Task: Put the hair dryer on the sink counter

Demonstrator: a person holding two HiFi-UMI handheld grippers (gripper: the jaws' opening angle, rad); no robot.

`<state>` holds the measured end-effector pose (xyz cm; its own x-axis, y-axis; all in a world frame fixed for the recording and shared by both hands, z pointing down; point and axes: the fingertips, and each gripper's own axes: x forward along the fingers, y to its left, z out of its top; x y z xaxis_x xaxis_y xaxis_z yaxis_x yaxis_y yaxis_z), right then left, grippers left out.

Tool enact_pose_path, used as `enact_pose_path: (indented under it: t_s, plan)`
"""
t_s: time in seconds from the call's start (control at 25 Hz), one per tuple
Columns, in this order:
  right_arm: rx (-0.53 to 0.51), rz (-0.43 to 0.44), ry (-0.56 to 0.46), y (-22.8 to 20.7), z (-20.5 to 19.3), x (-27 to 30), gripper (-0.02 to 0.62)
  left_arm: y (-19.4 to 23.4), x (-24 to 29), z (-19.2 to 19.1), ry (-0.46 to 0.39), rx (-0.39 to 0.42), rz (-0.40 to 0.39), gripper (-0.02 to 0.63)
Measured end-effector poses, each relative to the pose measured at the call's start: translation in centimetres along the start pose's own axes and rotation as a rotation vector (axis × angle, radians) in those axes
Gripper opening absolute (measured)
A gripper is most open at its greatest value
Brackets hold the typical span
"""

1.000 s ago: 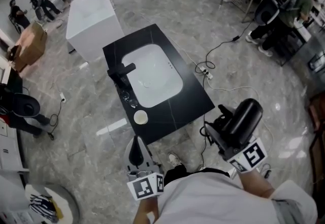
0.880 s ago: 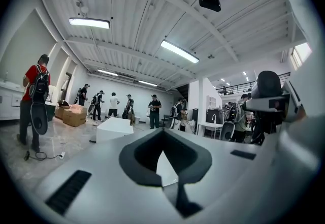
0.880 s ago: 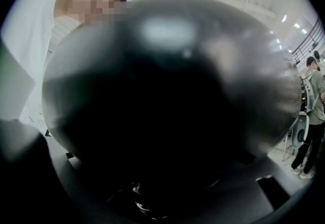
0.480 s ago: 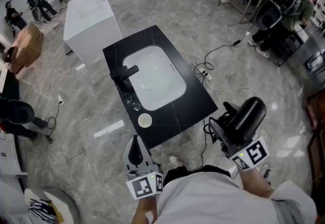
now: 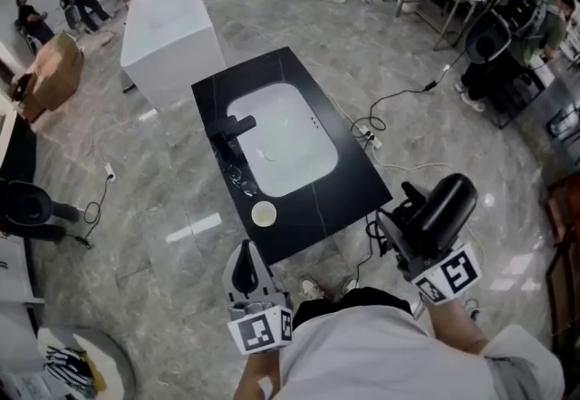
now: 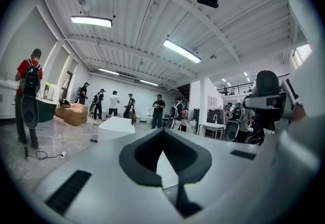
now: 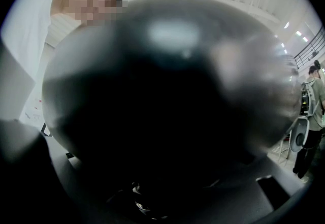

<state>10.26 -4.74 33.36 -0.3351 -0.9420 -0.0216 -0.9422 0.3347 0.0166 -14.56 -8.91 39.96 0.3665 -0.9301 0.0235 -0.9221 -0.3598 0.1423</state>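
Hair dryer [image 5: 444, 200] clamped in right gripper [image 5: 405, 228] fingers; left gripper [image 5: 243, 255] fingers together, empty. Carry slowly over bare tabletop [image 5: 352, 179], lower flat, then let go.

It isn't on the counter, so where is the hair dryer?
In the head view's lower right, the hair dryer is held in the right gripper, just off the near right corner of the sink counter.

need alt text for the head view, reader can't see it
From above, the right gripper holds a black hair dryer in the air beside a black sink counter with a white basin. The left gripper, shut and empty, points toward the counter's near end.
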Motion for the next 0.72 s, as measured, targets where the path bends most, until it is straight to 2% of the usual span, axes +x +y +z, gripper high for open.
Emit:
enact_pose_path:
  t_s: [0.44, 0.72]
  plan:
    - [0.006, 0.036, -0.004, -0.8, 0.0, 0.7, 0.268, -0.8, -0.6, 0.4, -0.004, 0.014, 0.031, 0.002]
    - [0.015, 0.101, -0.019, -2.9, 0.3, 1.8, 0.268, -2.5, 0.6, 1.2, -0.024, 0.024, 0.086, 0.002]
